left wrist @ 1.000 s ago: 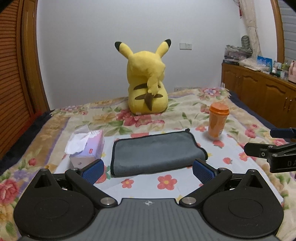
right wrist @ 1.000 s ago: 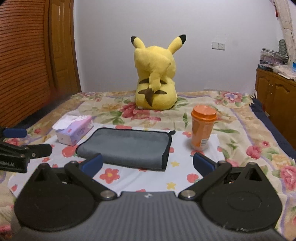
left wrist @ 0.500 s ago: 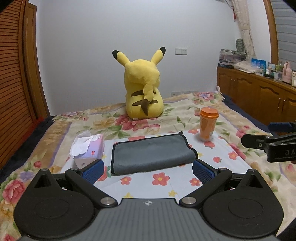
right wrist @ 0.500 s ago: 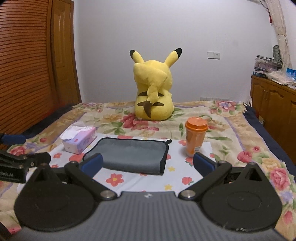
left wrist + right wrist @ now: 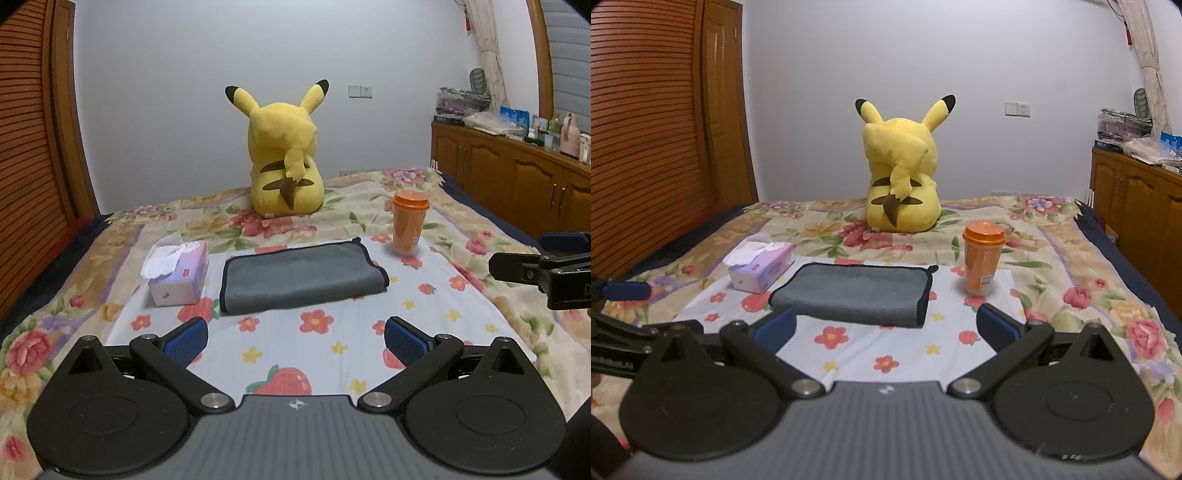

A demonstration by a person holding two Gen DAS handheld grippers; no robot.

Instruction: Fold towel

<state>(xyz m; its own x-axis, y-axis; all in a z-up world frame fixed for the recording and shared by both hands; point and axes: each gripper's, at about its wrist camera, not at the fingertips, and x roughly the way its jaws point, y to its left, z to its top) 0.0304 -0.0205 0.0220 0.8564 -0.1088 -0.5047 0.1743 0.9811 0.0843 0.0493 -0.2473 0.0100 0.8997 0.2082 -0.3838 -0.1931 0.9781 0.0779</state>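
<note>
A grey towel (image 5: 301, 277) with a dark edge lies folded into a flat rectangle on a light flowered cloth (image 5: 314, 347) on the bed; it also shows in the right wrist view (image 5: 855, 291). My left gripper (image 5: 295, 338) is open and empty, held back from the towel's near edge. My right gripper (image 5: 886, 326) is open and empty, also short of the towel. The right gripper's fingers (image 5: 517, 267) show at the right edge of the left wrist view.
A tissue box (image 5: 177, 275) stands left of the towel. An orange cup (image 5: 408, 227) stands to its right. A yellow Pikachu plush (image 5: 284, 162) sits behind. Wooden cabinets (image 5: 517, 177) line the right wall, a slatted wardrobe (image 5: 646, 129) the left.
Both grippers have pulled back and up from the towel, so it looks smaller and farther. Both stay open; the towel has not moved.
</note>
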